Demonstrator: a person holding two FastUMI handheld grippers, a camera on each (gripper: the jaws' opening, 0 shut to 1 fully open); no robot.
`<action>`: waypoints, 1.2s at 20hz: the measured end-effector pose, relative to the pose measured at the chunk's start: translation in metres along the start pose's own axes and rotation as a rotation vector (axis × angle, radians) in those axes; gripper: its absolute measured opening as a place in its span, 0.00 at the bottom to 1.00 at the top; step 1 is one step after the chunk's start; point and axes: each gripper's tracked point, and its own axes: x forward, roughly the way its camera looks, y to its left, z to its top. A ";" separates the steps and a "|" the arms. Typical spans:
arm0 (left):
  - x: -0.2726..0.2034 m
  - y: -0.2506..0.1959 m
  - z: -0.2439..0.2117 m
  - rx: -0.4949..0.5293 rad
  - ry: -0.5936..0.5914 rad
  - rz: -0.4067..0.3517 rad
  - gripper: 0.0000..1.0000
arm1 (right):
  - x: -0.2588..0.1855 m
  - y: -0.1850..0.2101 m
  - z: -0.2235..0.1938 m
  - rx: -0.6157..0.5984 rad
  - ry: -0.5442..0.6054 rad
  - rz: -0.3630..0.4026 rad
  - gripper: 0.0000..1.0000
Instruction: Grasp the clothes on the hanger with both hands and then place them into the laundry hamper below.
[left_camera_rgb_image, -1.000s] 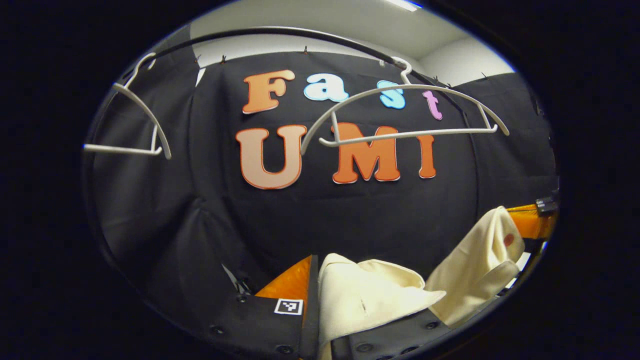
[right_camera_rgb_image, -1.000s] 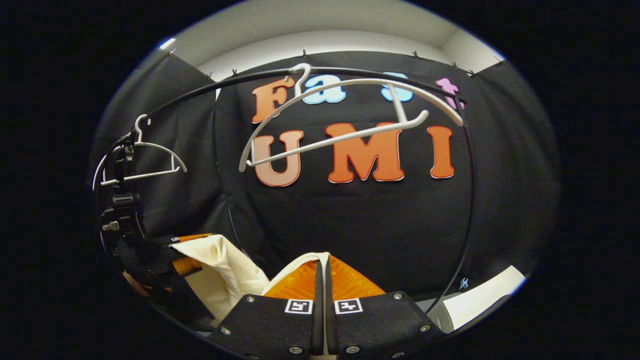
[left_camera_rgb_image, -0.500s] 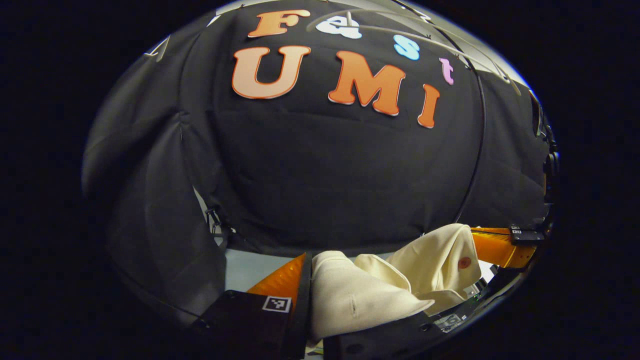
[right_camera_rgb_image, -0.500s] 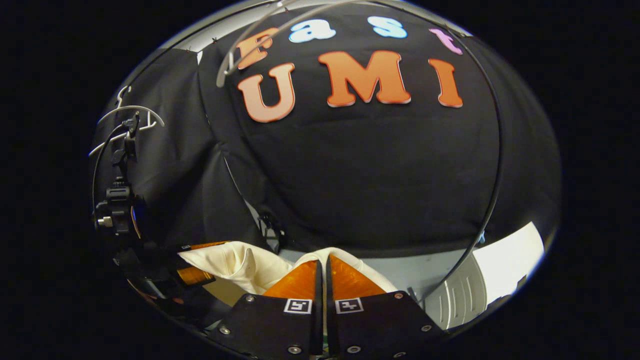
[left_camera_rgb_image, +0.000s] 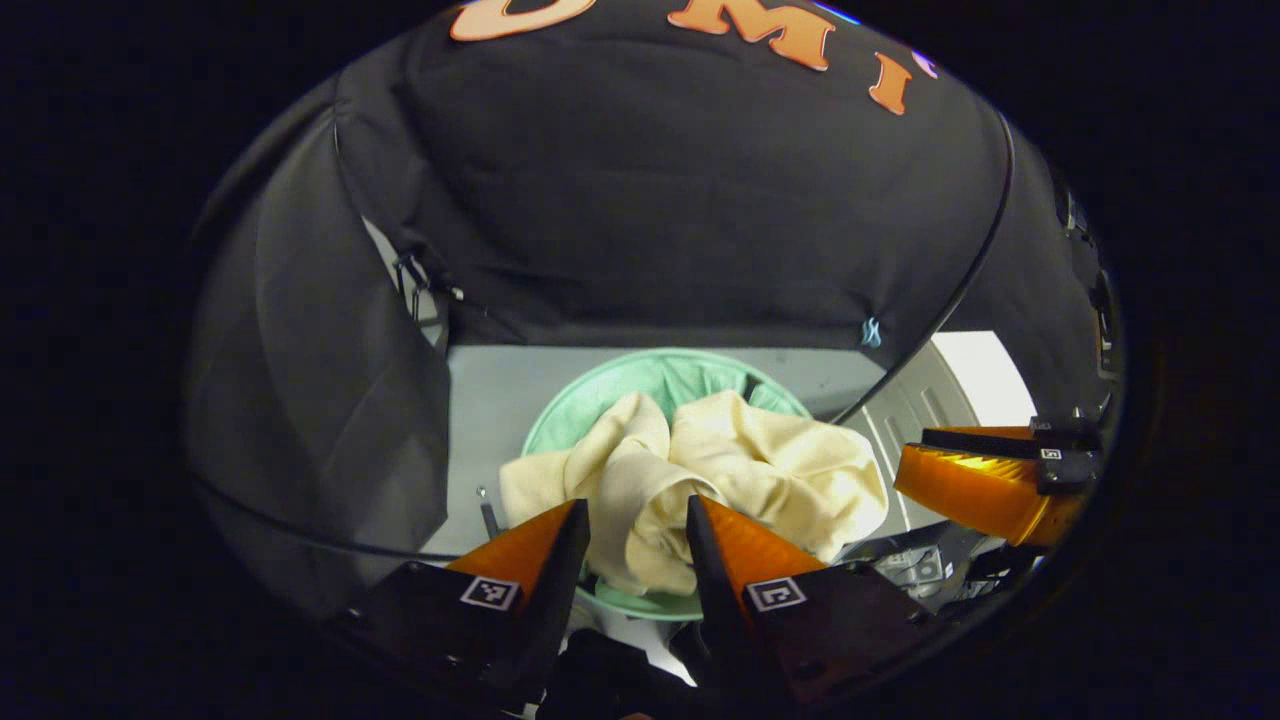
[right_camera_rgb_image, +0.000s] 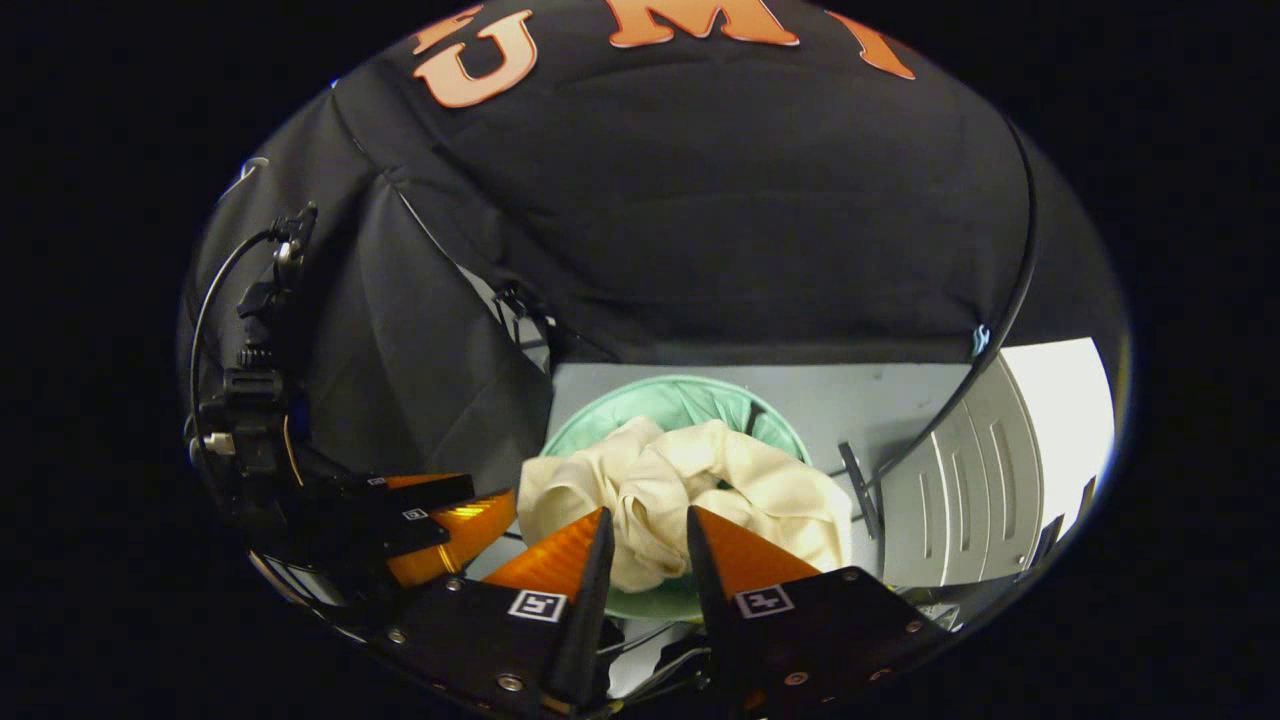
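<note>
Both my left gripper (left_camera_rgb_image: 635, 520) and right gripper (right_camera_rgb_image: 645, 530) hang with jaws parted, gripping nothing, above the crumpled cream cotton garment (left_camera_rgb_image: 740, 470), which lies heaped in the round green laundry hamper (left_camera_rgb_image: 600, 395), one edge draped over its rim.

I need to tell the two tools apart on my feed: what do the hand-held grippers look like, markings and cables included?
Each hand-held gripper, left and right, has two wedge-shaped, ribbed fingers on black bolted blocks. Each block carries a small square black-and-white tag. In the right gripper view, the left one's body is black, with a thin black cable looping above it.
</note>
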 end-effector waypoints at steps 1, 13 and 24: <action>0.005 0.005 -0.013 -0.005 0.029 0.005 0.72 | 0.004 -0.004 -0.010 0.008 0.018 -0.014 0.52; -0.048 0.033 0.008 -0.086 -0.138 0.140 0.98 | -0.016 -0.024 -0.025 0.072 -0.016 -0.033 0.95; -0.228 0.044 0.114 0.024 -0.583 0.012 1.00 | -0.189 0.061 0.049 -0.002 -0.433 -0.170 0.95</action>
